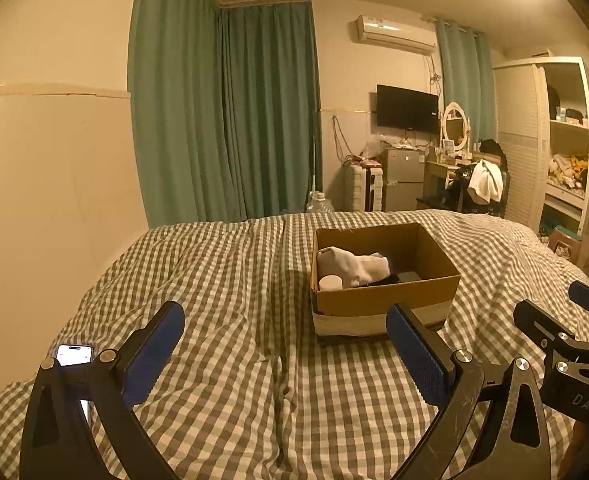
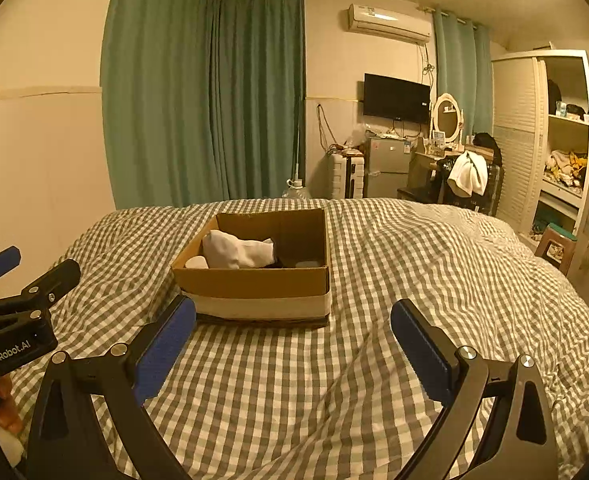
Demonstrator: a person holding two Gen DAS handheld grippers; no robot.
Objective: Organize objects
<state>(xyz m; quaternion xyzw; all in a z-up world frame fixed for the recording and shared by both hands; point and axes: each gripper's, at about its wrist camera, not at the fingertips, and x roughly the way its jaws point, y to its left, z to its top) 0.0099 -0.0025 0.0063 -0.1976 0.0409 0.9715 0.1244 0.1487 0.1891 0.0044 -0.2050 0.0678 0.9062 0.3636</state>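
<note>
Both grippers, left gripper (image 1: 286,344) and right gripper (image 2: 292,340), spread apart; phone (image 1: 74,355) only in left view.

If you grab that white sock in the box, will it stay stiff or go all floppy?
Probably floppy: the white sock lies crumpled and sagging in the cardboard box. It looks like soft cloth, so likely light, not fragile, and unlikely to roll.

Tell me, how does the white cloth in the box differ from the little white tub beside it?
The white cloth is soft, crumpled and lies sprawled across the cardboard box; the white tub is a stiff, round shape standing in the near corner. The cloth is clearly bigger than the tub. Both are white and sit inside the same box on the bed.
</note>
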